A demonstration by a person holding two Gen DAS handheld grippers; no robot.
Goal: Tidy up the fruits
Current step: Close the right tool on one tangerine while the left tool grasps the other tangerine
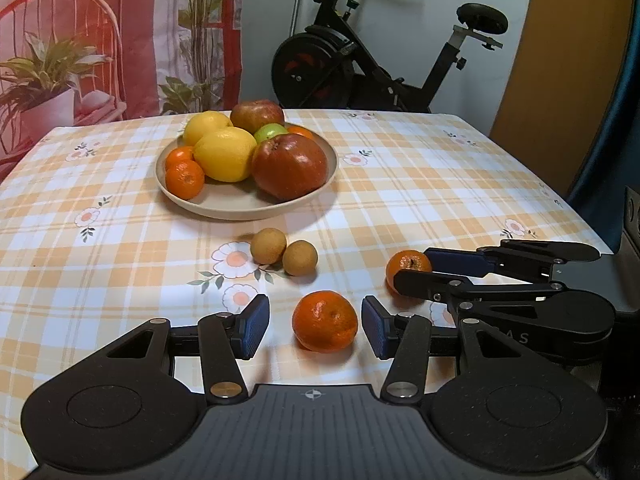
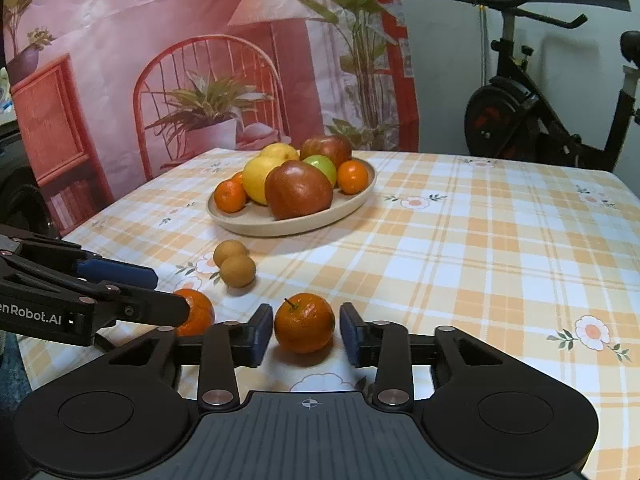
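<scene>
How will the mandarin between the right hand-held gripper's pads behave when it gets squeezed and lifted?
The mandarin looks round, so it would probably roll on the tablecloth if a pad nudges it off-centre. Its glossy, dimpled peel suggests soft give, so a firm squeeze may dent it. The right hand-held gripper brackets it evenly, so it is likely a light, easy lift.

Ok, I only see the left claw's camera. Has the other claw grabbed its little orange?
Observer: Not yet. Its own camera shows the mandarin between the right claw pads, with a gap at one pad.
Operator: Anything on top?
Observer: A short dark stem.
Operator: And behind the big apple on the plate?
Observer: A whole far mandarin, just inside the rim.
</scene>
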